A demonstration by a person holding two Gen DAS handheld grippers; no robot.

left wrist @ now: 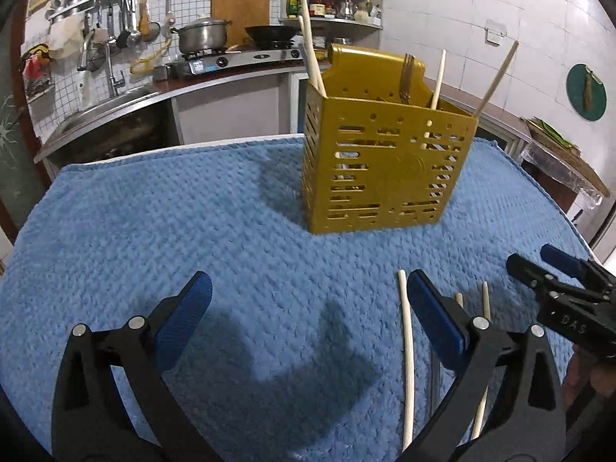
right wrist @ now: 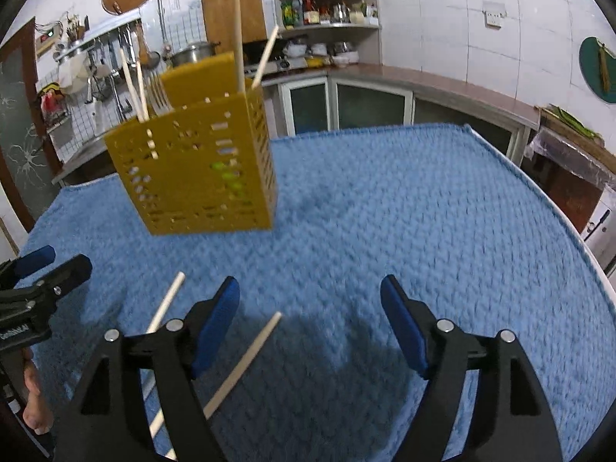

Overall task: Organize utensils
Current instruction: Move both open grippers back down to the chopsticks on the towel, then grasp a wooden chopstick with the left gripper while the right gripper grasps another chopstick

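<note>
A yellow slotted utensil holder (left wrist: 385,161) stands upright on the blue towel (left wrist: 192,231); it also shows in the right wrist view (right wrist: 196,169). It holds several chopsticks (left wrist: 312,50) and some forks (left wrist: 407,77). My left gripper (left wrist: 308,308) is open and empty, low over the towel. A pale chopstick (left wrist: 408,354) lies just inside its right finger, and others (left wrist: 486,300) lie beyond that finger. My right gripper (right wrist: 310,312) is open and empty. Two chopsticks lie by its left finger: one (right wrist: 246,362) between the fingers, one (right wrist: 165,304) outside.
The towel covers a table whose far edge (right wrist: 385,129) faces kitchen counters. A sink (left wrist: 104,104), a stove with a pot (left wrist: 202,34) and wok, and shelves (right wrist: 327,11) stand behind. Each gripper shows in the other's view: the right one (left wrist: 562,288), the left one (right wrist: 42,281).
</note>
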